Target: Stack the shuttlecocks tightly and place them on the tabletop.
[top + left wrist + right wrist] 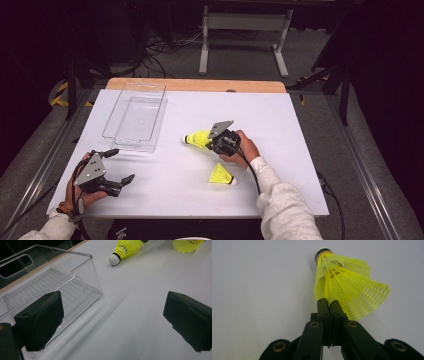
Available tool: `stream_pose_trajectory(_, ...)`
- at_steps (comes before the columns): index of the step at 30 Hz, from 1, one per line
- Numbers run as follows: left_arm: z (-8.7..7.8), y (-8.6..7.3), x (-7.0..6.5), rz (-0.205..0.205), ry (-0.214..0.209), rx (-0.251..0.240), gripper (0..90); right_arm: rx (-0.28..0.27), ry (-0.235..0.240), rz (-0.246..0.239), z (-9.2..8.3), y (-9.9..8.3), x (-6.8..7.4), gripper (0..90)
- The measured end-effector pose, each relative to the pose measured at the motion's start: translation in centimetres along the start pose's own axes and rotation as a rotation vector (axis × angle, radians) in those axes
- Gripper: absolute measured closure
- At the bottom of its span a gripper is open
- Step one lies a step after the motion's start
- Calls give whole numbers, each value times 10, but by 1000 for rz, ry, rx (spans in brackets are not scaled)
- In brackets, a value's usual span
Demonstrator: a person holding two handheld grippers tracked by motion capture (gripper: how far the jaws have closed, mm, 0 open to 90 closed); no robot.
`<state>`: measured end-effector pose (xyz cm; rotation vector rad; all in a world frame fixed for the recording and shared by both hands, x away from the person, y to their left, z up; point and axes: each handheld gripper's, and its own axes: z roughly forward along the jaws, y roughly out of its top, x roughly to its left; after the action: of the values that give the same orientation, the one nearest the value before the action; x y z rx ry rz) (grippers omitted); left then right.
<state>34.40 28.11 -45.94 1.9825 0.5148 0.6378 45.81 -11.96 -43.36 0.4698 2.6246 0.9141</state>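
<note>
A yellow shuttlecock (pixel 198 138) with a white cork tip is pinched by its mesh skirt (pixel 347 287) in my right gripper (pixel 216 141), whose jaws are shut on the skirt's edge (pixel 329 303); it hangs just over the white table, cork pointing left toward the bin. A second yellow shuttlecock (pixel 221 175) lies on the table close to the right hand. My left gripper (pixel 122 165) rests at the front left, jaws wide open with nothing between them (pixel 112 317). The held shuttlecock (pixel 125 248) and the lying shuttlecock (pixel 186 244) appear far off in the left gripper view.
A clear plastic bin (pixel 136 116) stands empty at the back left of the white table (pixel 280 115), close to the left jaw (pixel 50 290). A wooden strip (pixel 200 85) edges the table's far side. Cables and a metal stand lie on the floor behind.
</note>
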Motion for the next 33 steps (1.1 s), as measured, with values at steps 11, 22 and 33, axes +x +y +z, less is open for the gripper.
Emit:
stream_pose_trajectory(11,0,0,0,3,-3,1,42,-4,14,-11,4,3,4,880)
stream_pose_trajectory(22,0,0,0,5,-1,1,43,14,-16,-2,5,1,4,716)
stream_pose_trajectory(33,-1,0,0,0,2,-4,42,-27,-37,58,-8,-4,-1,556)
